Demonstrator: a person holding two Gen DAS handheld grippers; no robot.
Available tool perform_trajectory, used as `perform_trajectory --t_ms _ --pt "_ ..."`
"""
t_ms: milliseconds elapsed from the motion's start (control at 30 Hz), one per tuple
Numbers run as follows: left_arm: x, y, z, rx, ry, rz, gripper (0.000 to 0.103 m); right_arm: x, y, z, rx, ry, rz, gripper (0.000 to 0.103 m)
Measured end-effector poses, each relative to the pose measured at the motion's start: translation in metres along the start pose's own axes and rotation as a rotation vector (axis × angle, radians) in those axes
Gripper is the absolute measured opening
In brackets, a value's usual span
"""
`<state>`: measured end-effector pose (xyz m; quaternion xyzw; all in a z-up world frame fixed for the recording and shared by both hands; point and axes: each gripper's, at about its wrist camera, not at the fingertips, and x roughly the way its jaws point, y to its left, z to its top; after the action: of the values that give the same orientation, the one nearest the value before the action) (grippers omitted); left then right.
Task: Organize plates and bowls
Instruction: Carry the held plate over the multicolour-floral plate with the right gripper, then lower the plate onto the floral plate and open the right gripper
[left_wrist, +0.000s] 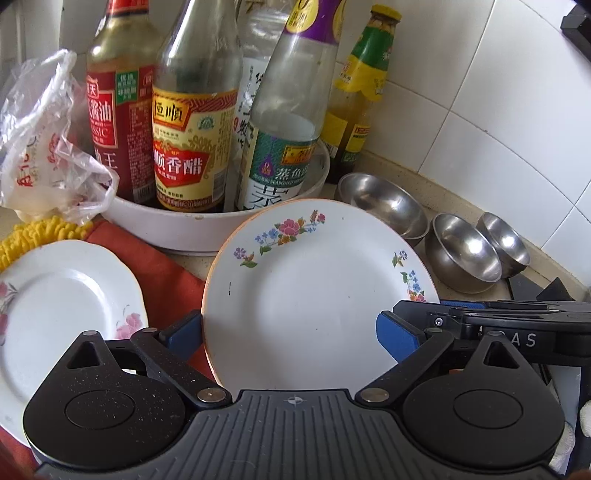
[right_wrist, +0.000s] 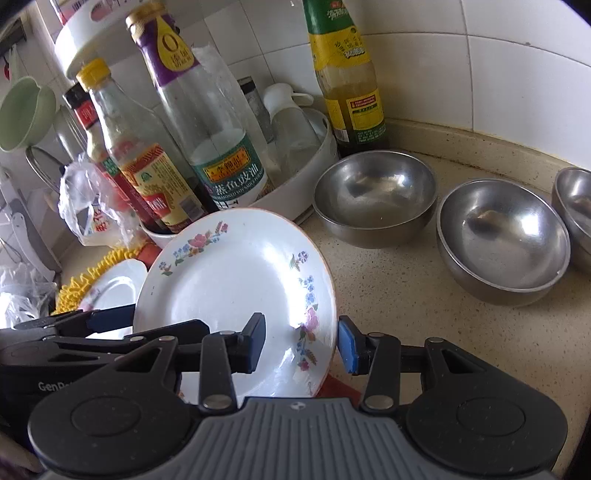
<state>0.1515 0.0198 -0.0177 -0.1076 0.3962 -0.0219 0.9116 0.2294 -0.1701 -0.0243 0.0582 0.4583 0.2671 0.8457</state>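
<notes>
A white plate with small coloured flowers (left_wrist: 303, 288) (right_wrist: 229, 280) stands tilted above the counter, held from both sides. My left gripper (left_wrist: 291, 334) straddles it widely, with one blue pad against the plate's left rim and the other on its face. One of its fingers (right_wrist: 110, 318) shows at the plate's left edge in the right wrist view. My right gripper (right_wrist: 301, 345) pinches the right rim, one pad on the face and one behind. A second plate with pink flowers (left_wrist: 62, 295) (right_wrist: 114, 284) lies to the left. Three steel bowls (left_wrist: 384, 206) (left_wrist: 461, 251) (left_wrist: 506, 240) stand apart on the right.
A round white tray (left_wrist: 184, 229) (right_wrist: 295, 199) full of sauce bottles stands right behind the plates. A yellow-green bottle (right_wrist: 347, 74) is in the tiled corner. A red cloth (left_wrist: 159, 266), a yellow fluffy cloth (left_wrist: 37, 232) and a plastic bag (left_wrist: 48, 147) lie at the left. Speckled counter (right_wrist: 406, 314) spreads right.
</notes>
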Motion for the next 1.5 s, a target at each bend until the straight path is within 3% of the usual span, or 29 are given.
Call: perform_trajectory --t_ms 333,633,1033,1267,1500 --pt "-0.026 -0.022 -0.017 0.039 -0.007 -0.001 0.099 -0.043 0.009 -0.019 0.016 -0.032 0.005 0.044" --pt "-0.038 -0.05 -0.052 0.061 0.013 -0.023 0.099 -0.071 -0.001 -0.051 0.055 -0.029 -0.007 0.044" --pt "-0.045 -0.07 -0.09 0.202 0.083 -0.183 0.099 -0.118 -0.002 -0.115 0.181 -0.042 -0.157 0.044" --pt "-0.05 -0.067 -0.102 0.266 0.107 -0.223 0.099 -0.122 0.008 -0.145 0.263 -0.037 -0.218 0.044" --pt "-0.045 -0.064 -0.111 0.281 0.135 -0.249 0.097 -0.123 0.017 -0.16 0.264 -0.036 -0.277 0.044"
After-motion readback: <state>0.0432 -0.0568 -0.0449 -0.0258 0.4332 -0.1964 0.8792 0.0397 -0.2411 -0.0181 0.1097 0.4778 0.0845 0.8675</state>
